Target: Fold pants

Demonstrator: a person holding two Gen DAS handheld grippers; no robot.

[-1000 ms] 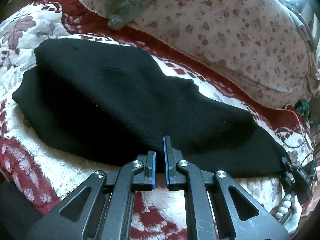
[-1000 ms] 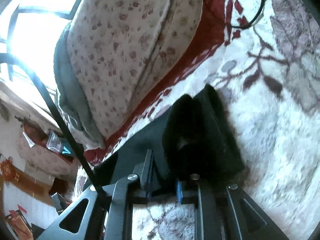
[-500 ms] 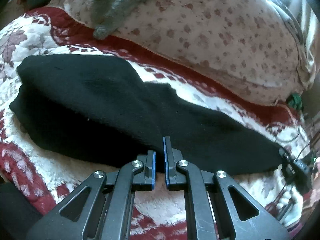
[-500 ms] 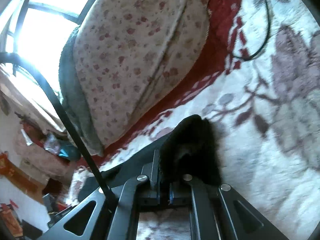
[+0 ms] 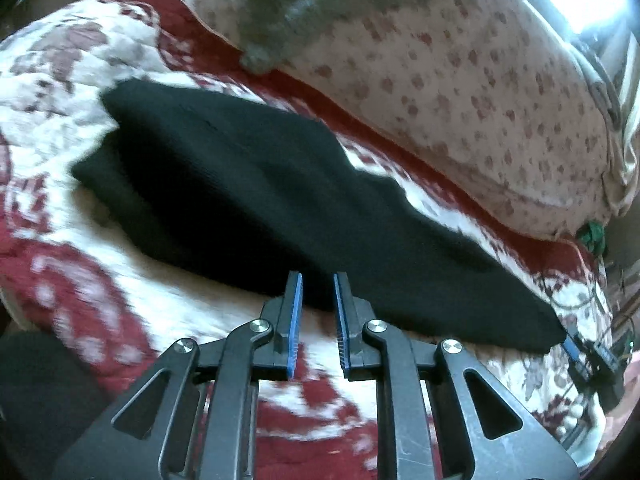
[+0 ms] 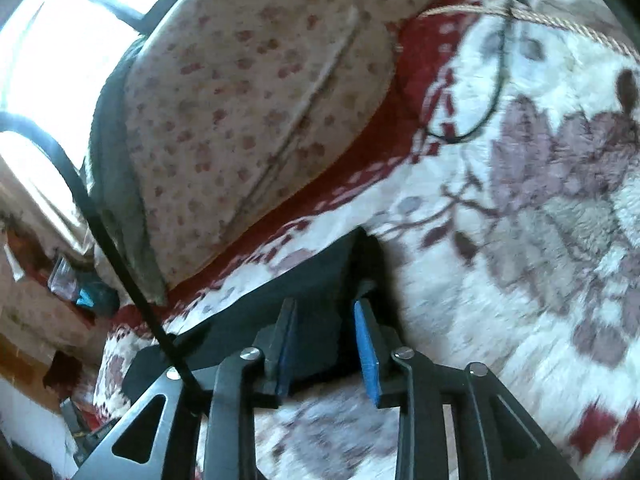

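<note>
Both fingers (image 5: 316,280) opening, released pants (image 5: 248,196) ahead.

Window glare blows out corners; motion blur, perhaps, softens fisheye edges.

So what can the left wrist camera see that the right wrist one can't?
Only the left view shows the black pants laid out full length, and the left gripper, jaws opening with nothing between them.
Only the right view shows the black cable and the right gripper, opening over the pants' end.
Both show the patterned blanket and floral pillow.
</note>
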